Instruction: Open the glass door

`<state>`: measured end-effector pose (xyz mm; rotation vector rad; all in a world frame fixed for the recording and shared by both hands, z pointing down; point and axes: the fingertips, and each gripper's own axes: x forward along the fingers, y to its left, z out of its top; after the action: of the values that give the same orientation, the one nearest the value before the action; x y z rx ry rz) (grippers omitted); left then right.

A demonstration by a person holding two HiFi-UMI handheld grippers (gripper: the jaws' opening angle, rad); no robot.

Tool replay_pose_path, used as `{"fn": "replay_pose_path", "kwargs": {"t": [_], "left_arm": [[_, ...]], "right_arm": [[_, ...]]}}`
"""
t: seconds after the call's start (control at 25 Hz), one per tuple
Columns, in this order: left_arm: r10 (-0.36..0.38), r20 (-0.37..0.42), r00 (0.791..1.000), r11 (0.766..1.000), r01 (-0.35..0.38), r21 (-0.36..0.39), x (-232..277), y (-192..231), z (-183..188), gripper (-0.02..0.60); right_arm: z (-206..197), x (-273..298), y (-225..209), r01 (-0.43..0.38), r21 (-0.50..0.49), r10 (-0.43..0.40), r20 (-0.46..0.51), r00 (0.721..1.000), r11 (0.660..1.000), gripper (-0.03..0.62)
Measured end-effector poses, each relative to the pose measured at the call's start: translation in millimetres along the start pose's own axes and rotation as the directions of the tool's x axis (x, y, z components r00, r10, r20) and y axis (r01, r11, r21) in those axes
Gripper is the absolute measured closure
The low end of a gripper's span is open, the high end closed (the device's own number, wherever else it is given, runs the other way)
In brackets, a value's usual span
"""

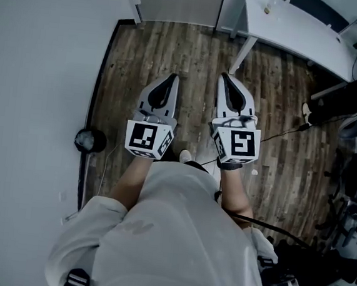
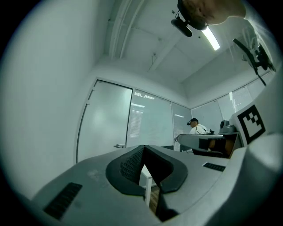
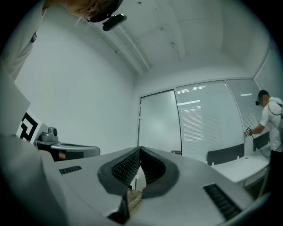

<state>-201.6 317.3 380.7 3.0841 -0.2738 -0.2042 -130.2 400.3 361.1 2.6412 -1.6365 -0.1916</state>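
Note:
A frosted glass door (image 2: 106, 119) with a small metal handle (image 2: 119, 145) stands ahead at the end of the wooden floor. The right gripper view shows the same door (image 3: 159, 121) and its handle (image 3: 176, 152). In the head view the door (image 1: 176, 1) is at the top edge. My left gripper (image 1: 172, 77) and right gripper (image 1: 225, 78) are held side by side, pointing level toward the door and well short of it. Both are shut with nothing between the jaws, as the left gripper (image 2: 142, 149) and right gripper (image 3: 139, 151) show in their own views.
A white wall (image 1: 41, 63) runs along my left, with a round black object (image 1: 89, 140) at its foot. A white desk (image 1: 290, 30) stands ahead on the right on a slanted leg (image 1: 241, 51). Dark chairs (image 1: 348, 212) and a cable lie to the right. Another person (image 3: 270, 123) stands by the far desk.

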Motion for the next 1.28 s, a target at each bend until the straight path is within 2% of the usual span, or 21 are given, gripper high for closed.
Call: {"fn": "replay_pose_path", "kwargs": {"t": [0.24, 0.44, 0.56, 0.68, 0.92, 1.28], "left_arm": [[-0.006, -0.031, 0.999, 1.0, 0.006, 0.006, 30, 2, -11, 0.578], [0.0, -0.032, 0.999, 1.0, -0.001, -0.019, 59, 18, -20, 0.578], [-0.012, -0.028, 1.0, 1.0, 0.012, -0.007, 86, 23, -27, 0.578], [-0.032, -0.048, 0.998, 0.999, 0.03, -0.03, 107, 21, -49, 0.578], [-0.048, -0.032, 0.998, 0.998, 0.047, -0.044, 164, 101, -56, 0.578], [-0.039, 0.027, 0.999, 0.996, 0.041, -0.079, 295, 225, -49, 0.578]], "right_arm": [[-29, 24, -14, -0.014, 0.084, 0.017, -0.037, 0.999, 0.996, 0.591], [-50, 46, -15, -0.052, 0.103, 0.06, -0.082, 0.995, 0.993, 0.591], [-63, 63, -35, -0.029, 0.116, 0.039, -0.085, 0.996, 0.993, 0.591], [-82, 72, -60, 0.013, 0.121, 0.002, -0.12, 0.993, 0.993, 0.591], [-98, 161, -74, 0.081, 0.104, -0.067, -0.129, 0.989, 0.991, 0.591], [-89, 344, -98, 0.041, 0.02, -0.039, -0.114, 0.993, 0.999, 0.591]]}}
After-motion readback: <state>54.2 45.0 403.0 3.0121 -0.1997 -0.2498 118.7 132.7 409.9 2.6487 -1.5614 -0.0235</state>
